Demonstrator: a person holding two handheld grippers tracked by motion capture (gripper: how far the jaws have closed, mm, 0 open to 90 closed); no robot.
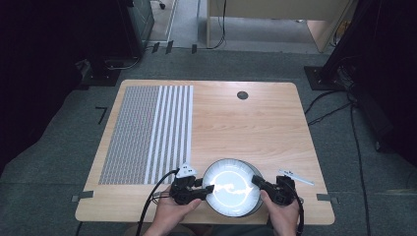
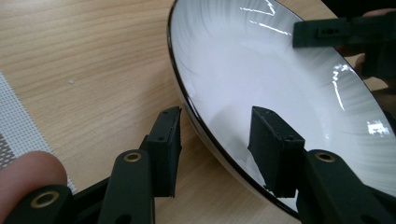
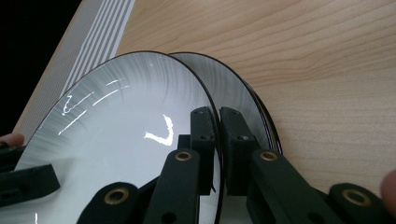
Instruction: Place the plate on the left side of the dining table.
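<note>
At the near edge of the surface [image 1: 255, 123], my right gripper [image 3: 218, 135] is clamped on the top plate's [image 1: 231, 187] rim; my left gripper's [image 2: 217, 140] jaws straddle the opposite rim, apart. Lifting remains.

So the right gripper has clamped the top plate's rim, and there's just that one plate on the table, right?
Not quite. The right gripper is clamped on the top plate's rim, but it is not the only plate: the right gripper view shows a second plate stacked under it.
</note>
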